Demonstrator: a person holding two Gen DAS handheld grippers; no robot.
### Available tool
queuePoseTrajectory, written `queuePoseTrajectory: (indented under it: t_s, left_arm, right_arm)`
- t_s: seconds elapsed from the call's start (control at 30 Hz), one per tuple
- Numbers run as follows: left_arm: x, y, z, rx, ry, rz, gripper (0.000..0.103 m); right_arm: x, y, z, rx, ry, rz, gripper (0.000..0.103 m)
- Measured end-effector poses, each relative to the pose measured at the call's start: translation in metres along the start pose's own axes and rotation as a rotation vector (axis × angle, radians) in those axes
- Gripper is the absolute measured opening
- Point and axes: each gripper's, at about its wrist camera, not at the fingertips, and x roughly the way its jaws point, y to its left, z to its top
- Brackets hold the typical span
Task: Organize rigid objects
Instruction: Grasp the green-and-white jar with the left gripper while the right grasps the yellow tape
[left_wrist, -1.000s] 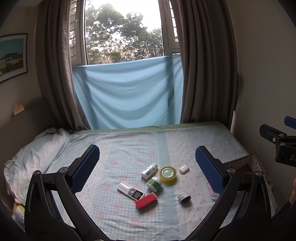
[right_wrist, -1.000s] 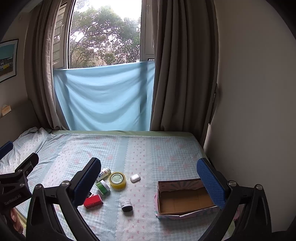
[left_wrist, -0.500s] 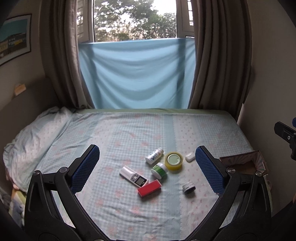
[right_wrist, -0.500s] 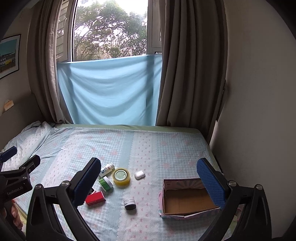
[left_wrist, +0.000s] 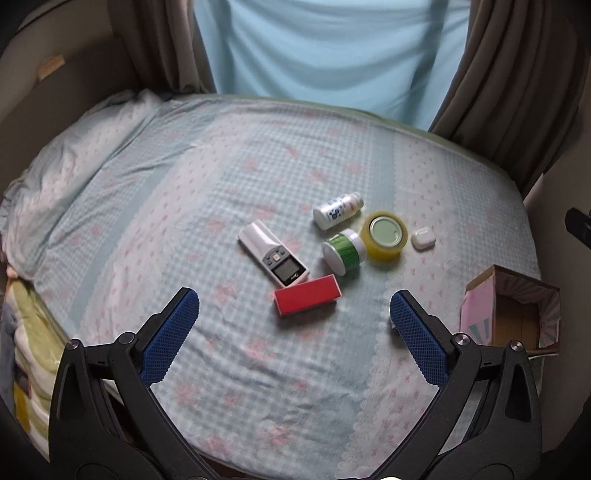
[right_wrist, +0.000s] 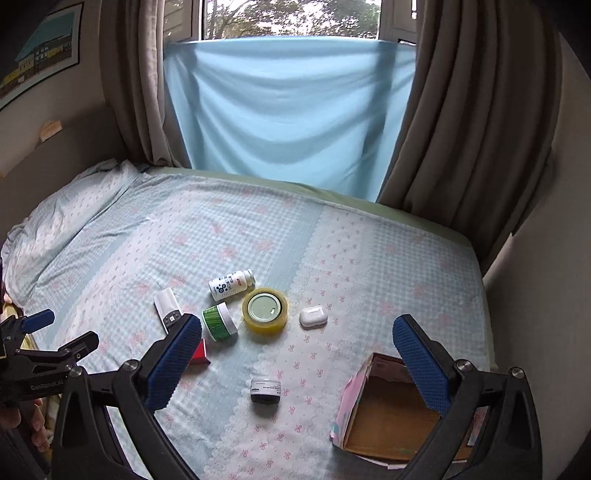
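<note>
Hovering spread and empty, the left tool (left_wrist: 293, 325) is facing the red rectangular box (left_wrist: 306, 295), lying crosswise just ahead; the right tool (right_wrist: 297, 354) is spread too.

Ahead of our left hand-held gripper (left_wrist: 294, 321), on the bed (left_wrist: 184, 192), we see a box (left_wrist: 307, 295) nearest, a remote (left_wrist: 271, 253) just behind it, then a jar (left_wrist: 343, 251) beside a tape roll (left_wrist: 386, 234), with a bottle (left_wrist: 338, 211) farthest. An earbud case (left_wrist: 423, 238) lies right of the tape roll. An open carton (right_wrist: 388, 410) sits ahead-right of our right hand-held gripper (right_wrist: 297, 354), a small tin (right_wrist: 265, 388) to its left.
</note>
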Motion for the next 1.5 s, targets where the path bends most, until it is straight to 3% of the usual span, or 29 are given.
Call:
queuePoseTrajectory:
  t_s: [0.17,0.4,0.53,0.7,0.83,0.93,1.23,1.37,1.4,1.5]
  left_arm:
    - [0.053,-0.005,-0.003,0.013,0.086,0.030,0.103]
    - [0.127,-0.025,0.017,0.063,0.159,-0.012,0.103]
    - [0.173,-0.048,0.032,0.176,0.176,-0.056,0.103]
    - [0.229,-0.077,0.040,0.370,0.195,-0.135,0.103]
    - [0.262,-0.095,0.037,0.524,0.198,-0.145,0.103]
    - [0.283,-0.103,0.036,0.573,0.217,-0.150,0.103]
    - [0.316,-0.117,0.026,0.633,0.282,-0.199,0.102]
    - [0.322,-0.119,0.023,0.629,0.307,-0.205,0.086]
    - [0.322,-0.119,0.023,0.634,0.303,-0.198,0.082]
    - [0.325,-0.119,0.025,0.643,0.298,-0.202,0.079]
  right_arm:
    - [0.071,0.001,0.001,-0.055,0.081,0.048,0.103]
    - [0.162,0.007,0.003,-0.117,0.188,0.113,0.103]
    - [0.217,0.013,0.000,-0.192,0.255,0.179,0.103]
    - [0.273,0.025,-0.016,-0.408,0.298,0.272,0.103]
    - [0.314,0.031,-0.025,-0.571,0.359,0.380,0.103]
    - [0.341,0.038,-0.033,-0.692,0.394,0.416,0.103]
    - [0.385,0.065,-0.050,-0.871,0.431,0.486,0.103]
    - [0.399,0.074,-0.048,-0.854,0.441,0.501,0.102]
    - [0.401,0.075,-0.047,-0.854,0.439,0.502,0.097]
    - [0.404,0.078,-0.046,-0.856,0.440,0.511,0.097]
